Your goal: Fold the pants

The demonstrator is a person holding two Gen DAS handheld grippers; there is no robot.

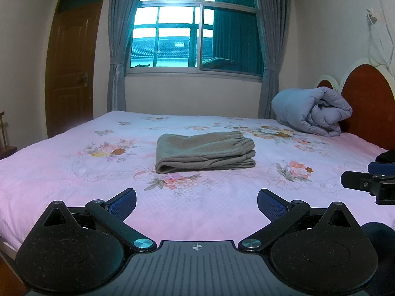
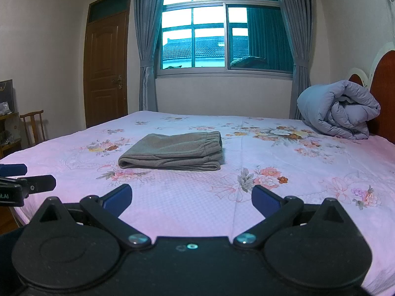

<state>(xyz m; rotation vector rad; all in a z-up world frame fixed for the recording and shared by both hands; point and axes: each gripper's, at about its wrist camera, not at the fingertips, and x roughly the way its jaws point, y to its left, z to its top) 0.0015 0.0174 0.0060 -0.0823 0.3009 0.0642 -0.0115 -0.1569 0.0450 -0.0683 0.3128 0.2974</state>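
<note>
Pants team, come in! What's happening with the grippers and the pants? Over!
Left gripper open, empty. Right gripper open, empty. Pants folded on the bed, untouched. Nothing in the way.

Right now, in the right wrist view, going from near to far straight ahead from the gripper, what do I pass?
Right gripper → bare floral bedsheet → folded grey pants → far edge of the bed → wall under the sill → window.
</note>
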